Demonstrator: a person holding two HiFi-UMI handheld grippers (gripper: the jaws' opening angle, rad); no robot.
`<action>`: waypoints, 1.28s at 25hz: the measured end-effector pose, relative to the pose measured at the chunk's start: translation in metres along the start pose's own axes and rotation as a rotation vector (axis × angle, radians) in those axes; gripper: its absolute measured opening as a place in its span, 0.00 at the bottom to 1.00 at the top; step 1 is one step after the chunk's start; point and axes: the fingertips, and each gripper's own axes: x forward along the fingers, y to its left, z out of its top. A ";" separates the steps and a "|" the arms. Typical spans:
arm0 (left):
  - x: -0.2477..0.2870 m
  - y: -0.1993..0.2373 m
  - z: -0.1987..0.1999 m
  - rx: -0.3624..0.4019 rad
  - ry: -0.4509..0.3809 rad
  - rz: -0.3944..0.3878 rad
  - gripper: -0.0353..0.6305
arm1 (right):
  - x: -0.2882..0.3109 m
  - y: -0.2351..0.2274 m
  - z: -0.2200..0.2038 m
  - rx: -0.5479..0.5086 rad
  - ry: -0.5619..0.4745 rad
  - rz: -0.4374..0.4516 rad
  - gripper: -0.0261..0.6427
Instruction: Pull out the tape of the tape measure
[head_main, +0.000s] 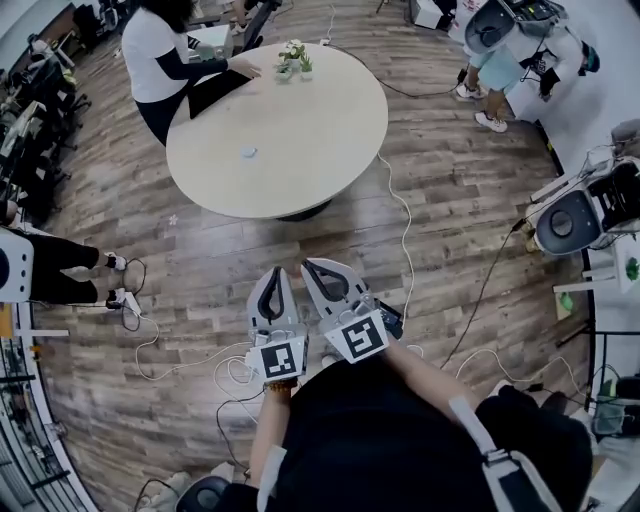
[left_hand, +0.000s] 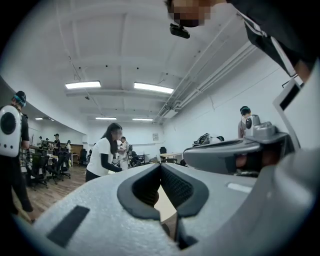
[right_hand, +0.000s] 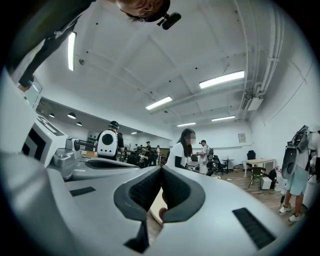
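Observation:
A small pale round object (head_main: 248, 152) lies on the round cream table (head_main: 320, 140); it is too small to tell whether it is the tape measure. My left gripper (head_main: 277, 272) and right gripper (head_main: 312, 266) are held side by side over the wooden floor, a good way short of the table's near edge, both pointing at it. In the left gripper view the left gripper (left_hand: 160, 165) is shut with nothing between its pads. The right gripper (right_hand: 161, 169) is shut and empty as well. Each gripper view shows the other gripper beside it.
A person in a white top (head_main: 155, 50) leans on the table's far left, beside a dark flat item (head_main: 215, 90). Small potted plants (head_main: 292, 55) stand at the far edge. White cables (head_main: 400, 210) run over the floor. Other people stand at the left (head_main: 40, 265) and top right (head_main: 500, 60).

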 end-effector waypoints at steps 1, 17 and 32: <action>0.009 0.004 0.001 0.007 -0.004 0.005 0.07 | 0.009 -0.006 0.001 0.004 -0.007 0.005 0.04; 0.076 0.026 -0.014 -0.002 0.036 0.086 0.07 | 0.078 -0.060 -0.016 0.030 0.017 0.081 0.04; 0.155 0.039 -0.034 -0.042 0.036 -0.007 0.07 | 0.116 -0.121 -0.040 -0.013 0.105 -0.011 0.04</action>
